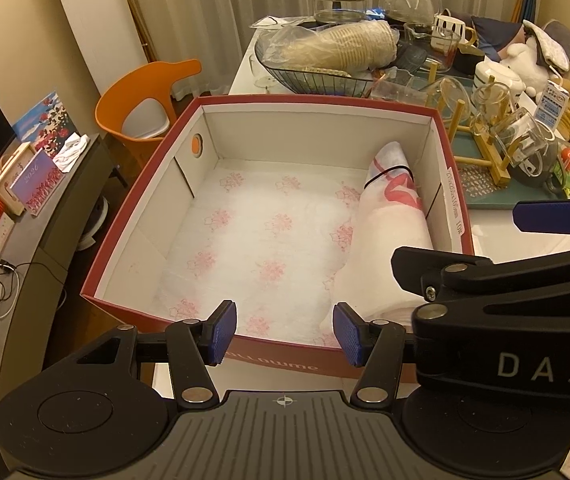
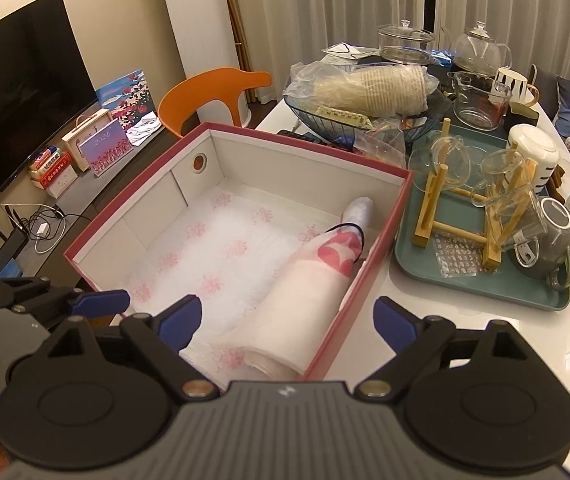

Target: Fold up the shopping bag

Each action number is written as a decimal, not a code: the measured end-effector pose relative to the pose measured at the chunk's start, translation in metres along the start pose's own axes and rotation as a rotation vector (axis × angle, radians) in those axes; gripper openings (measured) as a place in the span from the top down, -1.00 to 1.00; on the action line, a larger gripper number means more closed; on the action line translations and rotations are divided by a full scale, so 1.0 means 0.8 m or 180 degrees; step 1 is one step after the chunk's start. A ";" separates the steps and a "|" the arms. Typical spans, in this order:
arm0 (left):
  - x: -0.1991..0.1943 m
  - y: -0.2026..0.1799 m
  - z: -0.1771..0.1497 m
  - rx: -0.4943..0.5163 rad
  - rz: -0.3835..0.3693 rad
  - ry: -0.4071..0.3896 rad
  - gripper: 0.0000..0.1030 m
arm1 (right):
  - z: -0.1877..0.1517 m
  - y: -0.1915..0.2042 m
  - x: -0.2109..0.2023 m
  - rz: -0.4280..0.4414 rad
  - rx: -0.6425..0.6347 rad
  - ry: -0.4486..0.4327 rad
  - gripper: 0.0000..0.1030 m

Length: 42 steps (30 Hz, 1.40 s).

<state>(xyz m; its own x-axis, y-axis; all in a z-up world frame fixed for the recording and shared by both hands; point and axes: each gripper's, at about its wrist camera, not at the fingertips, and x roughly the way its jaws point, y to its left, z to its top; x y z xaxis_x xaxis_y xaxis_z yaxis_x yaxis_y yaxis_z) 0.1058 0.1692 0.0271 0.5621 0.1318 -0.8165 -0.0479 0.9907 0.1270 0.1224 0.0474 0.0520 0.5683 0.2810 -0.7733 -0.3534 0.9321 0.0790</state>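
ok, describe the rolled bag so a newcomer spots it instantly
Find the red open box on the white table. Inside, along its right wall, lies the rolled shopping bag, on flower-printed paper. It's the only roll, cinched by a black band near its far end.

- The box (image 1: 269, 100) lay open-topped; its floor stood free from 9 to 12 o'clock.
- A roll (image 1: 385, 224) blocked 3 o'clock; the tray (image 2: 481, 292) crowded beyond.

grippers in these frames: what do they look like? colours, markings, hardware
Both match: black linkage arms with silver pivot pins, blue textured pads on the fingertips, and a ribbed grey base with a small crosshair mark. The left gripper and right gripper show no cables or sleeves. The right gripper's body, seen from the left wrist, carries grey "DAS" lettering.
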 end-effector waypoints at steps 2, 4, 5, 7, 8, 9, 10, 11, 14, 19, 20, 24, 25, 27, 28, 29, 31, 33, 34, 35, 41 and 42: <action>-0.003 0.000 0.000 -0.0012 -0.0013 -0.0010 -0.06 | -0.001 0.002 -0.002 0.0000 -0.0008 -0.0009 -0.85; -0.006 0.001 -0.002 -0.0046 -0.0049 -0.0020 -0.06 | -0.001 0.003 -0.004 -0.0001 -0.0016 -0.0019 -0.85; -0.008 0.001 -0.003 -0.0067 -0.0071 -0.0027 -0.06 | -0.001 0.004 -0.005 -0.0001 -0.0020 -0.0023 -0.85; -0.011 0.001 -0.005 -0.0089 -0.0095 -0.0017 -0.08 | -0.002 0.006 -0.011 0.0013 -0.0033 -0.0015 -0.86; -0.012 0.000 -0.006 -0.0078 -0.0082 0.0013 -0.19 | -0.002 0.007 -0.013 0.0021 -0.0039 -0.0009 -0.86; -0.015 -0.001 -0.008 -0.0064 -0.0061 -0.0010 -0.44 | -0.001 0.009 -0.019 0.0016 -0.0043 -0.0014 -0.87; -0.019 -0.003 -0.009 -0.0041 -0.0049 -0.0063 -0.50 | -0.001 0.010 -0.023 0.0004 -0.0036 -0.0023 -0.88; -0.023 -0.005 -0.011 -0.0018 -0.0044 -0.0110 -0.50 | -0.002 0.010 -0.027 0.0006 -0.0023 -0.0036 -0.89; -0.030 -0.010 -0.013 0.0008 -0.0047 -0.0128 -0.50 | -0.006 0.008 -0.034 -0.0012 0.0004 -0.0038 -0.92; -0.039 -0.017 -0.017 0.0013 -0.0037 -0.0172 -0.50 | -0.010 0.001 -0.044 -0.0013 0.0054 -0.0032 -0.94; -0.040 -0.017 -0.018 -0.0006 -0.0036 -0.0183 -0.51 | -0.011 0.000 -0.046 -0.0010 0.0061 -0.0035 -0.96; -0.044 -0.019 -0.021 -0.0038 -0.0037 -0.0191 -0.51 | -0.013 -0.006 -0.054 0.0003 0.0086 -0.0049 -0.97; -0.045 -0.020 -0.022 -0.0033 -0.0044 -0.0192 -0.51 | -0.014 -0.007 -0.056 0.0006 0.0093 -0.0053 -0.97; -0.047 -0.023 -0.023 -0.0016 -0.0044 -0.0195 -0.51 | -0.015 -0.010 -0.060 0.0012 0.0105 -0.0060 -0.97; -0.048 -0.026 -0.023 0.0005 -0.0030 -0.0197 -0.51 | -0.016 -0.012 -0.062 0.0015 0.0112 -0.0063 -0.98; -0.049 -0.028 -0.024 0.0027 -0.0016 -0.0199 -0.51 | -0.016 -0.013 -0.064 0.0018 0.0118 -0.0067 -0.98; -0.052 -0.032 -0.024 0.0064 0.0004 -0.0213 -0.51 | -0.018 -0.016 -0.068 0.0025 0.0131 -0.0074 -0.98; -0.054 -0.035 -0.024 0.0089 0.0012 -0.0242 -0.51 | -0.019 -0.019 -0.071 0.0031 0.0144 -0.0081 -0.98; -0.056 -0.036 -0.024 0.0089 0.0004 -0.0256 -0.51 | -0.019 -0.020 -0.073 0.0034 0.0150 -0.0084 -0.98; -0.057 -0.037 -0.023 0.0087 -0.0007 -0.0271 -0.51 | -0.020 -0.022 -0.075 0.0037 0.0156 -0.0088 -0.98; -0.053 -0.042 -0.014 0.0105 0.0104 -0.0220 -0.51 | -0.031 -0.035 -0.084 0.0013 0.0252 -0.0136 -0.98; -0.051 -0.043 -0.011 0.0124 0.0118 -0.0216 -0.51 | -0.033 -0.039 -0.086 0.0006 0.0294 -0.0154 -0.98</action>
<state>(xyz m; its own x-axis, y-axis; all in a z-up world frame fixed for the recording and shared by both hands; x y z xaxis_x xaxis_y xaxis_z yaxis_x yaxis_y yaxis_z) 0.0770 0.1304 0.0508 0.6152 0.1645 -0.7710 -0.0383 0.9831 0.1792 0.0749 -0.0070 0.0861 0.6037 0.2913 -0.7421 -0.2857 0.9481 0.1397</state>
